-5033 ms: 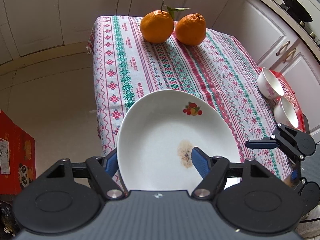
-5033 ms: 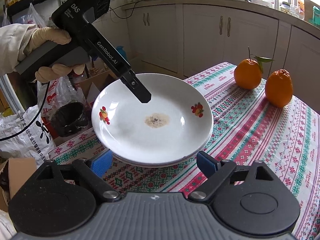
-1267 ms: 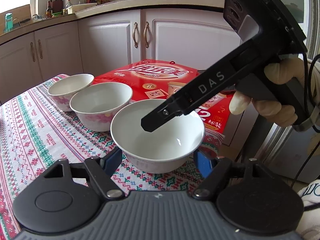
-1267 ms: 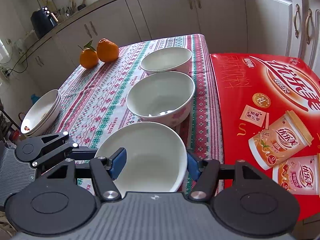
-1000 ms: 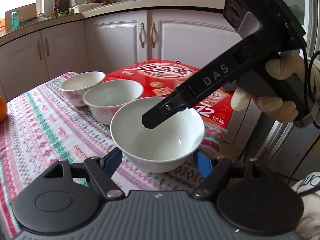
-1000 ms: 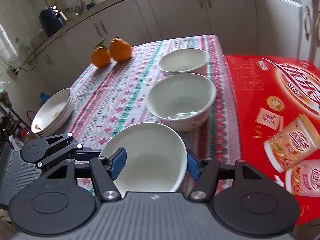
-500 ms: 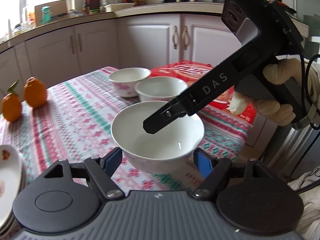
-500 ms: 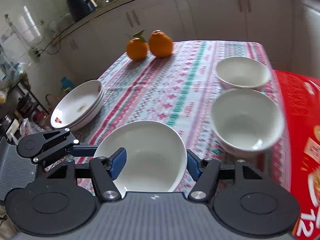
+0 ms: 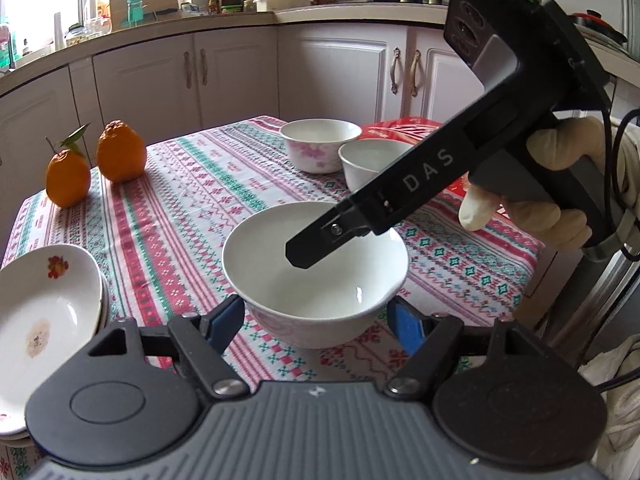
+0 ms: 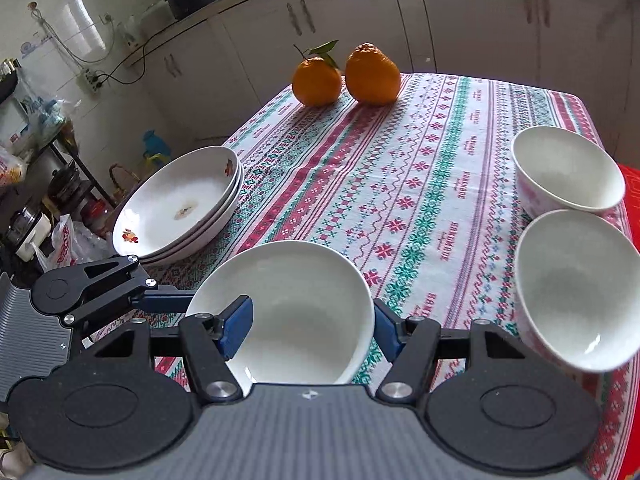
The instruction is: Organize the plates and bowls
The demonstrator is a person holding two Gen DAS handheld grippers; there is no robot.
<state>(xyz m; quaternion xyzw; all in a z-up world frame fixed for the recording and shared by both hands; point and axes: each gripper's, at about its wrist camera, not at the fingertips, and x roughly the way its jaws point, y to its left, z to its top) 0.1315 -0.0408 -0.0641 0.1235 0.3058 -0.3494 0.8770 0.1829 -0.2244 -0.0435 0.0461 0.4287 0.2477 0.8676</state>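
In the left wrist view, the left gripper [image 9: 316,316] bracketed a white bowl [image 9: 316,268] with pink flowers on its wall, its blue pads at either side of the bowl's lower wall; whether they actually pressed on it could not be told from here. The right gripper [image 9: 304,252] reached in from the right, held by a gloved hand [image 9: 556,196], one finger dipping inside the bowl over its rim. The bowl looked to be held above the patterned tablecloth [image 9: 192,200], so the likely risk was a slip: glazed porcelain pinched at the rim could pivot or drop if the two hands drifted apart. It was empty. To the left a stack of plates [image 9: 48,308] hung partly over the table edge, the top one carrying a brown smear; a nudge from the passing bowl could tip it. Two more bowls [image 9: 320,144] stood empty farther back, and two oranges [image 9: 120,156] sat at the far left. In the right wrist view, the right gripper [image 10: 312,324] was closed on the near rim of the bowl [image 10: 296,308], one pad inside and one outside, while a finger of the left gripper [image 10: 160,300] met the bowl from the left. The plate stack [image 10: 180,208] lay just beyond, and the two empty bowls [image 10: 572,264] sat at the right, the nearer one close enough to be clipped.
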